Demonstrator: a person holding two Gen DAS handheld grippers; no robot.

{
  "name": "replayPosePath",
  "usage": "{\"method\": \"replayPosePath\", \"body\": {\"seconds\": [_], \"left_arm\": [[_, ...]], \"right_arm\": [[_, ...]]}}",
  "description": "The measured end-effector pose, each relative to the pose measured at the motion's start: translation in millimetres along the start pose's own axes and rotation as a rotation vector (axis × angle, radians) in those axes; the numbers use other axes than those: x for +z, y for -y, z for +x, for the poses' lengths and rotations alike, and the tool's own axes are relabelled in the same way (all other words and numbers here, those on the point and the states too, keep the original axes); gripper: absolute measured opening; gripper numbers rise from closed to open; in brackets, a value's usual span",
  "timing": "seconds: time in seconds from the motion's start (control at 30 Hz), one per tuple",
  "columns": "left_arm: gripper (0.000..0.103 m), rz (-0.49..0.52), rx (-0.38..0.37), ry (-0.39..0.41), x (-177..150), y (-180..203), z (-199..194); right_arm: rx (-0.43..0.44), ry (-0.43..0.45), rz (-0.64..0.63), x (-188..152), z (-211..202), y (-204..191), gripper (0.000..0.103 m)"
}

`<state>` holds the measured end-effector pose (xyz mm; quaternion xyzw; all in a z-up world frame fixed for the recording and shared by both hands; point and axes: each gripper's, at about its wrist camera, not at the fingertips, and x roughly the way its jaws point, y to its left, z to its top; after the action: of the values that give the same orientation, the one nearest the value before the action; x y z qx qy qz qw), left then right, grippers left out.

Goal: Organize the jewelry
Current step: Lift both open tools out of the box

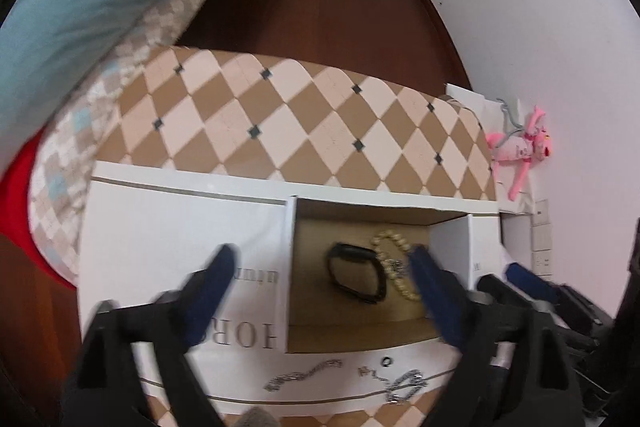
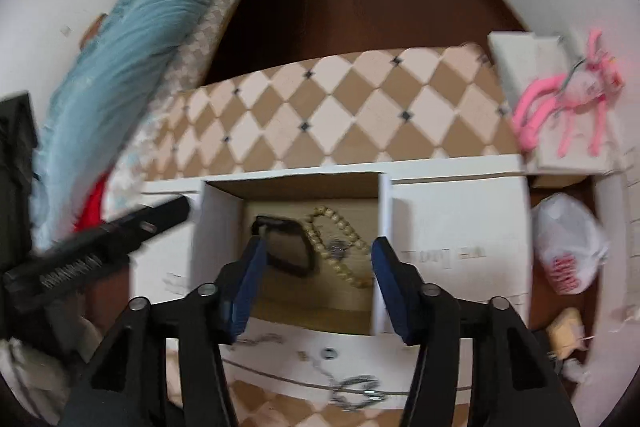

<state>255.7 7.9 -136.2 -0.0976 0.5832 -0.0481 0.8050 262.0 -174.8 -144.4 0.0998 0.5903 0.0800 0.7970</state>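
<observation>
Looking at both wrist views, the white box (image 1: 188, 227) sat on the checkered surface (image 1: 280, 107) with its middle compartment open, and a black band (image 1: 356, 273) and a pearl bracelet (image 1: 394, 267) were already lying on the cardboard floor in there, touching each other. So part of the sorting looked done to me.

What was left out: a silver chain (image 1: 304, 375), a small black ring (image 1: 386, 361) and a chunkier silver chain bracelet (image 1: 404, 389), all on the white front flap just in front of the compartment. There was also a tiny pale bit near the ring, too small for me to call.

Both grippers were empty. The left gripper (image 1: 320, 263) had its blue fingers spread wide, roughly straddling the compartment's left wall. The right gripper (image 2: 318, 251) was also wide open, fingers hanging right over the compartment opening, nothing between them.

My take on doing the next bit well: whichever gripper went for a loose piece would have needed to back off toward the flap and come down steep, since those chains lay flat on the card. I'd have aimed for a bunched spot on the chunky bracelet rather than a single strand, because thin links slip out of flat pads. The ring looked like the fiddly one; pinching it across its rim seemed the safest bet. Also worth watching that the two grippers were close together and could have bumped.
</observation>
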Motion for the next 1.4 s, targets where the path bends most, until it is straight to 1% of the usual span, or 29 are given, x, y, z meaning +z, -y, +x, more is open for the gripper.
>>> {"method": "replayPosePath", "body": {"seconds": [0.03,0.07,0.1,0.13,0.17,0.2,0.23,0.33,0.37,0.47,0.57,0.77,0.97,1.27,1.4], "left_arm": [[0.103,0.008,0.022,0.014,-3,-1,-2],[0.103,0.019,0.046,0.031,-7,-1,-3],[0.103,0.032,0.071,0.05,-12,-1,-5],[0.103,0.048,0.104,0.077,-20,-2,-6],[0.103,0.055,0.121,0.093,-25,-2,-6],[0.103,0.061,0.132,0.108,-30,-3,-5],[0.103,0.071,0.146,0.119,-38,-4,-4],[0.103,0.103,0.186,0.123,-52,-4,3],[0.103,0.107,0.193,0.122,-54,-4,5],[0.103,0.109,0.196,0.119,-60,-5,7],[0.103,0.109,0.202,0.133,-64,-6,4],[0.103,0.105,0.204,0.166,-73,-7,-14],[0.103,0.106,0.199,0.221,-86,-8,-45],[0.103,0.115,0.212,0.318,-107,-1,-99],[0.103,0.118,0.201,0.338,-116,3,-119]], "right_arm": [[-0.031,0.006,-0.01,-3,-1,0,0.061],[-0.074,0.009,-0.02,-7,-1,1,0.069],[-0.12,0.012,-0.029,-12,-1,2,0.074],[-0.166,0.022,-0.041,-17,0,2,0.084],[-0.196,0.027,-0.051,-21,1,3,0.091],[-0.232,0.031,-0.061,-27,3,3,0.093],[-0.247,0.034,-0.065,-31,5,4,0.094],[-0.275,0.036,-0.069,-43,11,6,0.099],[-0.271,0.036,-0.067,-45,14,7,0.101],[-0.273,0.045,-0.068,-52,19,6,0.101],[-0.278,0.06,-0.056,-57,21,5,0.102],[-0.277,0.1,-0.038,-64,8,-3,0.102],[-0.25,0.158,-0.019,-73,-20,-13,0.102],[-0.265,0.253,-0.048,-90,-72,-32,0.102],[-0.256,0.288,-0.053,-99,-95,-40,0.102]]}}
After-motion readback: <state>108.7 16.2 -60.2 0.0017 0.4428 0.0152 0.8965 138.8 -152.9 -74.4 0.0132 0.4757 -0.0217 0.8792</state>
